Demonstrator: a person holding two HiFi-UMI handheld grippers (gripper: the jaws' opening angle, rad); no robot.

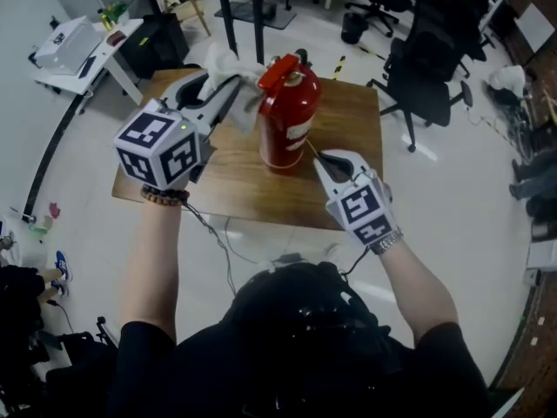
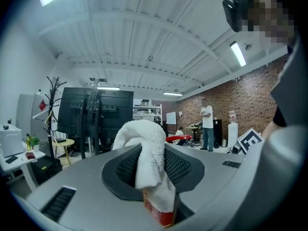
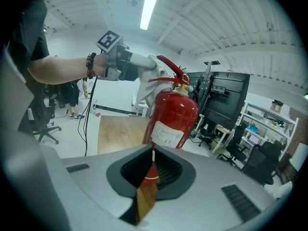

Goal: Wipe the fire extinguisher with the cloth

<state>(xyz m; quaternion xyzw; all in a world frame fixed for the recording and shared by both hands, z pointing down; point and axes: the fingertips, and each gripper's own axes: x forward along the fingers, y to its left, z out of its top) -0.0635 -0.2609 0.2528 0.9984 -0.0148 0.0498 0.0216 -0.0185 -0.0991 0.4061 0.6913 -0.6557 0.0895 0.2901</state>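
A red fire extinguisher [image 1: 287, 116] stands upright on a small wooden table [image 1: 348, 181]. My left gripper [image 1: 237, 87] is raised beside its top left and is shut on a white cloth [image 1: 228, 64], which lies against the valve and handle. In the left gripper view the cloth [image 2: 147, 150] hangs between the jaws, with the extinguisher's red body [image 2: 159, 215] under it. My right gripper [image 1: 320, 157] is shut with nothing in it, its tips close to the cylinder's lower right side. The right gripper view shows the extinguisher [image 3: 173, 117] just ahead and the cloth [image 3: 147, 73] at its top.
Black office chairs [image 1: 426, 77] stand to the table's right. A white side table [image 1: 83, 46] sits at the far left and black stand poles [image 1: 258, 11] rise behind. A cable [image 1: 218, 242] runs over the floor by the near table edge. A person [image 2: 207, 124] stands far off.
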